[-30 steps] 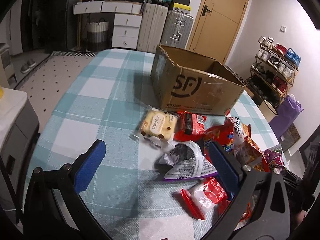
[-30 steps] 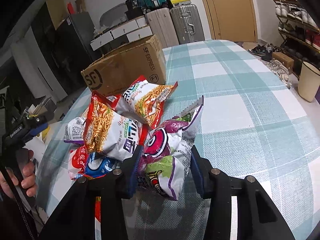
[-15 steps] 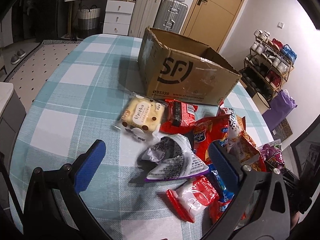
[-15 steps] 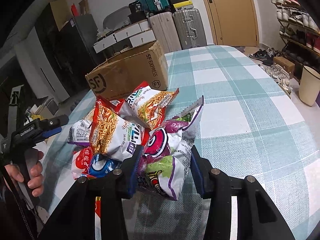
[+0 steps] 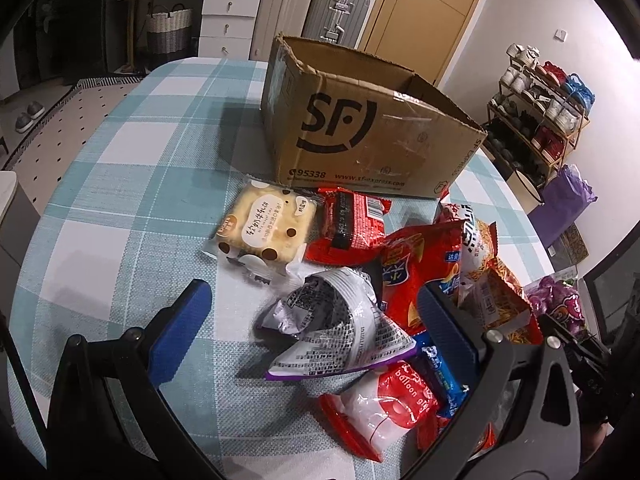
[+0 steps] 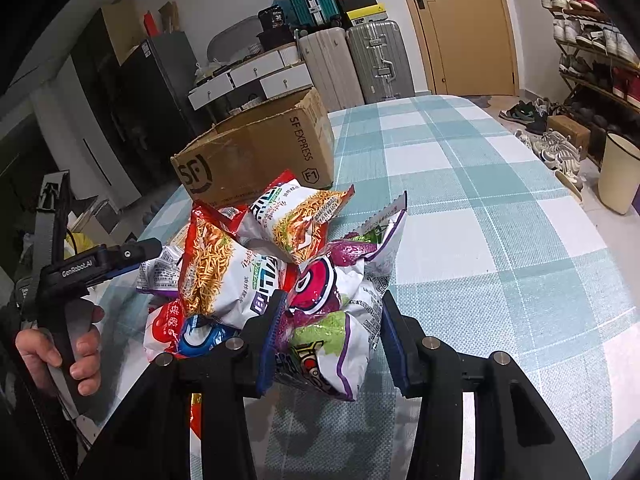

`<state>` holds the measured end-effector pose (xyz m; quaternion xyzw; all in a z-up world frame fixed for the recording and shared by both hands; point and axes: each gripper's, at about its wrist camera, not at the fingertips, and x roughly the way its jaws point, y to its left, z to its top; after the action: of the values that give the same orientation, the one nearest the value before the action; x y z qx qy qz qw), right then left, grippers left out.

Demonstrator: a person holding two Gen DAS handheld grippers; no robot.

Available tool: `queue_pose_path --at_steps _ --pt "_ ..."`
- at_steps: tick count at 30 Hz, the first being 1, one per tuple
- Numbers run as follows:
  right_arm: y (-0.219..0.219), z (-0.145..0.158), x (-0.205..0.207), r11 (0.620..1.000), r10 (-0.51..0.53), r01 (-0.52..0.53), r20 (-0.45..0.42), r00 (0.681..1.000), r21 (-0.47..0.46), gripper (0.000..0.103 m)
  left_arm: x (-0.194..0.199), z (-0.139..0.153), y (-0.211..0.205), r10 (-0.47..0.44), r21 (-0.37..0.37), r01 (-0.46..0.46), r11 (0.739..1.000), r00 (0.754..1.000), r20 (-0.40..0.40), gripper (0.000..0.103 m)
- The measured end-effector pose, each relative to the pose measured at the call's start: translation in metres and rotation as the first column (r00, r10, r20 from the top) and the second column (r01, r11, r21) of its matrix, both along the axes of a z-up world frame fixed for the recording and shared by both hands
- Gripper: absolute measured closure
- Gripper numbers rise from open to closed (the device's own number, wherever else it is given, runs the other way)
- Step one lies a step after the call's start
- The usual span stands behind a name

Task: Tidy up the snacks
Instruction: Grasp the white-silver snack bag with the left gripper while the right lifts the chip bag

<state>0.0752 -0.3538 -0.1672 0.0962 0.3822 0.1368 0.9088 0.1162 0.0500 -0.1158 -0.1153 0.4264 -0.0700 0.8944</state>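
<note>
The right hand-held gripper (image 6: 330,340) is squeezing a purple and green snack bag (image 6: 332,320) low in the middle of its view. The left hand-held gripper (image 5: 316,320) is wide open, hanging over a crumpled silver bag (image 5: 340,328) and not touching it. All the other snacks (image 5: 400,264) are lying in a pile on the checked worktop (image 5: 120,208), just in front of the brown cardboard box (image 5: 360,128). No snack shows inside the box, though its floor is hidden. So the tidying looks like it is only starting, and nearly every bag is waiting.
</note>
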Motion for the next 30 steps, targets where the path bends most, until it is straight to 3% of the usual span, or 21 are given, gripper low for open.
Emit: queue_pose_path --at_steps 8,11,13,18,30 --pt "0.001 0.001 0.001 1.000 0.001 -0.001 0.002 1.000 -0.007 0.058 0.004 -0.009 -0.008 -0.027 0.001 0.027 1.000 0.999 -0.023 0.010" --pt "-0.002 0.000 0.002 1.000 -0.005 0.005 -0.008 1.000 0.008 0.058 0.007 -0.014 -0.009 -0.036 -0.009 0.036 0.999 0.999 -0.039 0.018" --pt "-0.002 0.000 0.001 1.000 -0.006 0.006 -0.010 1.000 0.013 0.058 0.009 -0.019 -0.008 -0.048 -0.026 0.047 0.999 0.998 -0.051 0.037" --pt "-0.003 0.002 -0.001 1.000 -0.006 0.006 -0.005 1.000 0.015 0.058 0.007 -0.025 0.001 -0.083 -0.108 0.080 0.991 0.996 -0.022 0.054" --pt "0.001 0.009 -0.007 1.000 -0.009 0.009 0.013 1.000 0.010 0.058 -0.009 -0.019 0.013 -0.086 -0.123 0.087 0.989 0.996 0.007 0.057"
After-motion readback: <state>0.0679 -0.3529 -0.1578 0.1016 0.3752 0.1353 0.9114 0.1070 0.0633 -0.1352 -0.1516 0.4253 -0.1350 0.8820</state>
